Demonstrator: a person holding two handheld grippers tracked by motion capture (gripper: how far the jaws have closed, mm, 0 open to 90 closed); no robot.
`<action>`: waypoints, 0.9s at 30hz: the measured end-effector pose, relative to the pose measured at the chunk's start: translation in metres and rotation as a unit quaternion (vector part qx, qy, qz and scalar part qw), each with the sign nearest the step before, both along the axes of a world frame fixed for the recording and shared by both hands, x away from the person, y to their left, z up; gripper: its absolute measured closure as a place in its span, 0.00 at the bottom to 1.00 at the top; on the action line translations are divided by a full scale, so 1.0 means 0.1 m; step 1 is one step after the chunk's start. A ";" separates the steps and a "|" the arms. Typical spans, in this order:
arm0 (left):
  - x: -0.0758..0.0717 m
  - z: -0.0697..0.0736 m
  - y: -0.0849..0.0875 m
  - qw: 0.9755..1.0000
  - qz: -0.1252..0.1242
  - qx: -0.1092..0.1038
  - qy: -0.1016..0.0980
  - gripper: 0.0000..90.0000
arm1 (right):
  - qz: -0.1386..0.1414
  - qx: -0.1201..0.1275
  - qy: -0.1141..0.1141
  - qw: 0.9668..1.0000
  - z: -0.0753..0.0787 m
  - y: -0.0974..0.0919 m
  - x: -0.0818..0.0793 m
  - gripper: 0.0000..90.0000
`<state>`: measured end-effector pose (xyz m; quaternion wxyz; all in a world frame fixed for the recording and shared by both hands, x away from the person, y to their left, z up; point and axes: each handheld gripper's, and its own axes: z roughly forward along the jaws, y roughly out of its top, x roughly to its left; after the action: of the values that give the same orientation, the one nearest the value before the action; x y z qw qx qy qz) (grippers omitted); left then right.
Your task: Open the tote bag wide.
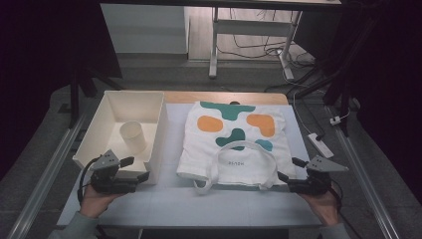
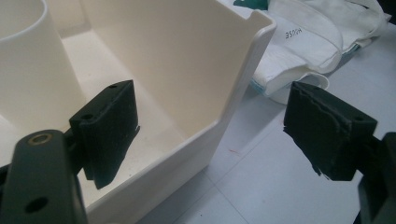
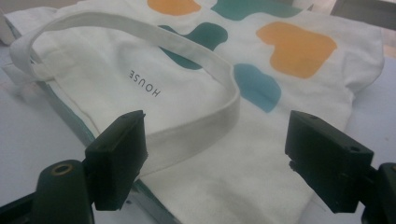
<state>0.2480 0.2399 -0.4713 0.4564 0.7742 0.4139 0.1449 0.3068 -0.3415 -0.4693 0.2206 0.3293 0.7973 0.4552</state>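
L hand-held gripper [image 1: 135, 168] straddles bin [image 1: 160, 130] wall.

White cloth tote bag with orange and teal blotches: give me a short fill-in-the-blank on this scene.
1. The white cloth tote bag with orange and teal blotches lies flat to the ____ of the cream plastic bin in the high view.
2. The cream cylinder cup stands inside the ____.
3. The word printed on the bag is ____.
4. The jaws of the right gripper are ____.

Missing words: right; bin; HOUSE; open

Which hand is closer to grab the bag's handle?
Probably the right: the right gripper sits open beside the tote bag, its fingers framing the handle. The left gripper is open at the white bin.
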 end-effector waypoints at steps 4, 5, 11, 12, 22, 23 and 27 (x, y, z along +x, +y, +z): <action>-0.01 0.01 0.01 1.000 0.002 -0.002 -0.001 0.20 | 0.005 -0.002 -0.008 1.000 0.01 0.01 -0.01 0.24; -0.01 0.01 0.01 1.000 0.002 -0.002 -0.001 0.20 | 0.005 -0.004 -0.009 1.000 0.01 0.01 -0.01 0.24; -0.03 0.03 0.00 1.000 0.006 -0.006 -0.002 0.20 | 0.004 -0.001 -0.009 1.000 0.00 0.02 0.00 0.25; -0.03 0.03 0.00 1.000 0.007 -0.006 -0.002 0.20 | 0.005 0.000 -0.009 1.000 0.00 0.02 0.00 0.25; -0.15 0.15 -0.08 1.000 0.002 -0.004 -0.016 0.20 | 0.006 -0.004 -0.007 1.000 -0.02 0.03 0.00 0.26; -0.16 0.17 -0.09 1.000 0.001 -0.005 -0.019 0.20 | 0.006 -0.004 -0.007 1.000 -0.02 0.03 0.00 0.26; -0.21 0.28 -0.14 0.999 -0.003 -0.008 -0.031 0.20 | 0.005 -0.003 -0.007 1.000 -0.01 0.03 0.01 0.26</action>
<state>0.2274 0.2261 -0.4438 0.4756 0.7670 0.3982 0.1641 0.3076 -0.3385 -0.4708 0.2249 0.3213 0.7987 0.4563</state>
